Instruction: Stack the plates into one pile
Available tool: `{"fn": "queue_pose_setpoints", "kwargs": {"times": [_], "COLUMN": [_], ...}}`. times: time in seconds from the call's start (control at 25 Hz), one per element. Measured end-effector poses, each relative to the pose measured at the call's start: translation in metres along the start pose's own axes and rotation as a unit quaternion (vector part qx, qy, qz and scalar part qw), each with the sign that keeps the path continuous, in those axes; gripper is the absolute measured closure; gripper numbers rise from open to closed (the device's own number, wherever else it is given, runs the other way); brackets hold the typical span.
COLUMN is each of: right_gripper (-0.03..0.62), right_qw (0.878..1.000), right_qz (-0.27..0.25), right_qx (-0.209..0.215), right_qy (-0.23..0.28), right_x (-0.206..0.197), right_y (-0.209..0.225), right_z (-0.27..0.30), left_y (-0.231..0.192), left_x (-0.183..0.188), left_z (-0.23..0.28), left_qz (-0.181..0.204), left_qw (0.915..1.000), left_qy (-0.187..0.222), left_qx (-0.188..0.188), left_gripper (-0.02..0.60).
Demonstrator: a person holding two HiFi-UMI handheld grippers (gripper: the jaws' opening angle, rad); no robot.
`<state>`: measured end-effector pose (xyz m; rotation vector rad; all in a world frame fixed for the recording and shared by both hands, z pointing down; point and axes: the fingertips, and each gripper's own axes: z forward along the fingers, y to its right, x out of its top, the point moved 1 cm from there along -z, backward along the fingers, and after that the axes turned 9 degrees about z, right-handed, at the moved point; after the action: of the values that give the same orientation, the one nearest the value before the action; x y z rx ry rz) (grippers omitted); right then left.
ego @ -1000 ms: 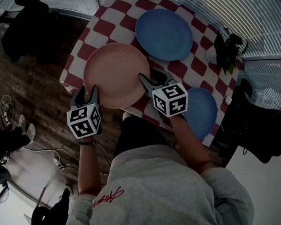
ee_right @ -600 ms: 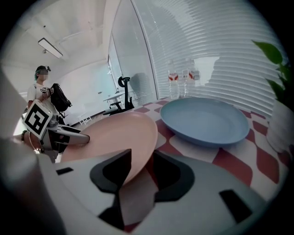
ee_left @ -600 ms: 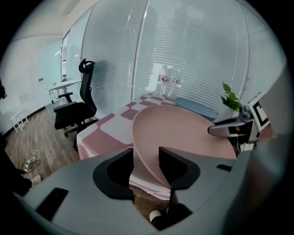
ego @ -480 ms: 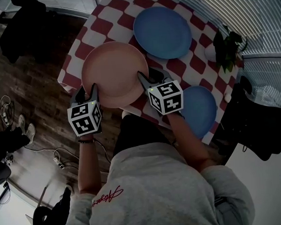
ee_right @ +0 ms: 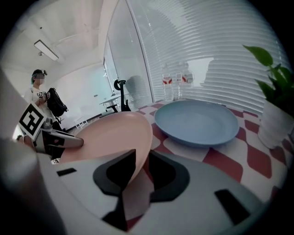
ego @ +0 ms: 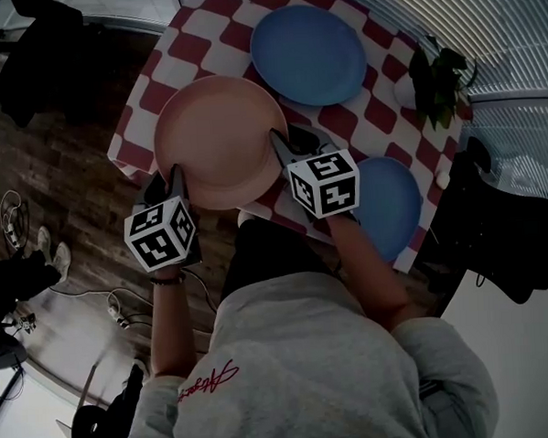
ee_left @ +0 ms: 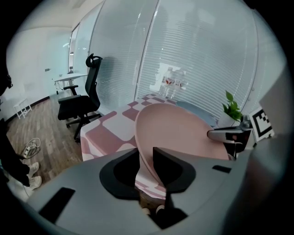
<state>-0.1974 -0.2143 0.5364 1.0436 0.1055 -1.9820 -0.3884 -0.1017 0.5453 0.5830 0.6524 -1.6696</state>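
We held the pink plate (ego: 219, 138) by its rim from two sides, left of centre in the head view, at the near edge of the table (ego: 369, 117) with its red-and-white checked cloth. Part of the plate hung out past that edge. Our left gripper (ego: 169, 178) was at the plate's lower left rim and our right gripper (ego: 284, 144) at its right rim.

Both pairs of jaws had just been closing. In the left gripper view the pink rim ran up between the two dark jaws and filled the gap, so they were clenched on it. In the right gripper view the rim likewise sat pinched between the jaws. We could not tell whether the plate lay on the cloth or was clear of it.

The far blue plate (ego: 307, 54) lay flat at the top centre of the head view, beside the pink one but not touching it. The near blue plate (ego: 390, 206) lay at the right, partly covered by our right arm.

A potted plant (ego: 436, 81) stood at the table's upper right edge, and an office chair (ee_left: 82, 98) stood on the wooden floor at the left of the left gripper view
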Motion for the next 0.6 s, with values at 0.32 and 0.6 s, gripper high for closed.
{"fn": "queue_pose_setpoints", "kwargs": {"times": [0.32, 0.6], "right_gripper": [0.519, 0.526], "right_qw": [0.999, 0.997], "right_qz": [0.027, 0.036], "right_qx": [-0.005, -0.02], "right_qy": [0.033, 0.058], "right_x": [0.014, 0.018], "right_y": [0.005, 0.013], "right_z": [-0.03, -0.063], "left_y": [0.02, 0.044], "left_x": [0.009, 0.017], "left_z": [-0.02, -0.038], "left_qz": [0.006, 0.024], "left_qw": [0.9998, 0.9992], "left_qy": [0.018, 0.032], "left_qx": [0.0, -0.011], "left_gripper": [0.48, 0.48]}}
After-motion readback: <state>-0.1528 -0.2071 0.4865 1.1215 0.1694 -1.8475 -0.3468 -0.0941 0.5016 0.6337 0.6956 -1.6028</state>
